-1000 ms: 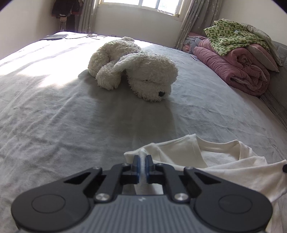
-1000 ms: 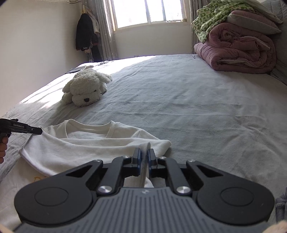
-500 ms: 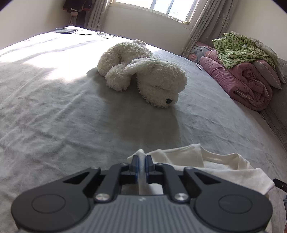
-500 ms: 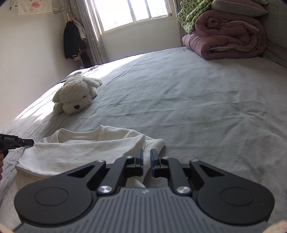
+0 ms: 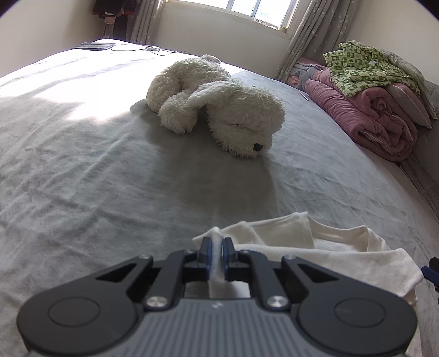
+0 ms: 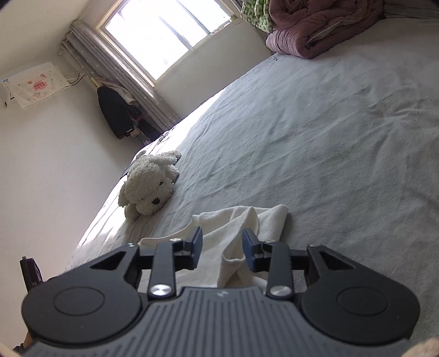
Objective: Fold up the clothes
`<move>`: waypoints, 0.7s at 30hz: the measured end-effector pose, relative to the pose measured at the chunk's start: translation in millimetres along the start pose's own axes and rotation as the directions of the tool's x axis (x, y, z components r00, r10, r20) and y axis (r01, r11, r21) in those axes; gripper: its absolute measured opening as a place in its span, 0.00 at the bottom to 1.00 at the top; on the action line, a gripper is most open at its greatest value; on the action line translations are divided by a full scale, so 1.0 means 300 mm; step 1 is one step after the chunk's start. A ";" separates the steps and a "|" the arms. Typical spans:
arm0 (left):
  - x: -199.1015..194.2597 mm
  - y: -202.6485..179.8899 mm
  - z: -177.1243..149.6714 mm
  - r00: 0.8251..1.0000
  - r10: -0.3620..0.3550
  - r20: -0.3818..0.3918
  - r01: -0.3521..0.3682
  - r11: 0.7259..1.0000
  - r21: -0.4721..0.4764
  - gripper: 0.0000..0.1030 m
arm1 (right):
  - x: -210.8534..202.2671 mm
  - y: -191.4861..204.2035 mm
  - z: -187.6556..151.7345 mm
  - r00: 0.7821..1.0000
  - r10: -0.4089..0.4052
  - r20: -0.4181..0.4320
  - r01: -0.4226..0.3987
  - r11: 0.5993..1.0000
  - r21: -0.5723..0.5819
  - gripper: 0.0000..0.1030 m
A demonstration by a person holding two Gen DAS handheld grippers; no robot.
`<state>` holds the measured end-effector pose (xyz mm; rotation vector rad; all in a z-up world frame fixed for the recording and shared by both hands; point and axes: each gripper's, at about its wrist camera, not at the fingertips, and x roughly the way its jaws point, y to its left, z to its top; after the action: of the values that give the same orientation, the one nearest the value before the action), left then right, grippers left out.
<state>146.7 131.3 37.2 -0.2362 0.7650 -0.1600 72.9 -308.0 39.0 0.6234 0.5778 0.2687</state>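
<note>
Leftmost, in the left wrist view: one dark flat item (image 5: pixel 93 46) at the bed's far edge, too small to identify, with a thin cable trailing beside it. One grey bedsheet (image 5: pixel 82 175) covers the whole bed, sunlit at upper left. One white plush dog (image 5: pixel 216 107) lies on its side mid-bed, nose toward the camera, well apart from the clothing. One left gripper (image 5: pixel 216 254), fingers pressed together on a thin ridge of one cream T-shirt (image 5: pixel 323 247); the shirt lies bunched on the sheet at the near edge, spreading right from the pinch, neckline visible. Far right: one stack of bedding, counted as one rolled pink quilt (image 5: pixel 378 120), one green-checked garment (image 5: pixel 365 68) on top, one grey pillow edge behind. One window (image 5: pixel 260 8) with two curtains. A blue-black fingertip of the other tool shows at the right border. Right wrist view, tilted: one wall hanging (image 6: pixel 35 85) with pink print, one dark coat (image 6: pixel 118 112) hung by the curtain, the same single dog (image 6: pixel 149 185), then one right gripper (image 6: pixel 222 248), jaws opening, both pads clear of the cloth; a fold of the T-shirt (image 6: pixel 238 219) stands loose between them, resting on the sheet.
</note>
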 end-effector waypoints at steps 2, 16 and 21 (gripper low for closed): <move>0.000 -0.003 -0.001 1.000 0.002 0.001 -0.002 1.000 0.006 0.07 | 0.016 0.013 -0.009 0.999 -0.030 -0.024 0.029 0.999 -0.034 0.51; -0.031 -0.045 0.004 0.999 0.028 0.020 -0.029 0.998 0.047 0.07 | -0.031 0.116 -0.035 0.989 -0.150 -0.001 0.145 0.961 -0.234 0.12; -0.006 -0.033 -0.007 0.998 0.055 0.009 -0.056 0.997 0.056 0.11 | 0.049 0.068 -0.073 0.972 -0.224 -0.074 0.201 0.951 -0.234 0.12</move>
<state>143.4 121.8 39.7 -0.1617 0.7581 -0.1277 70.6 -275.7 30.7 0.3255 0.6948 0.1595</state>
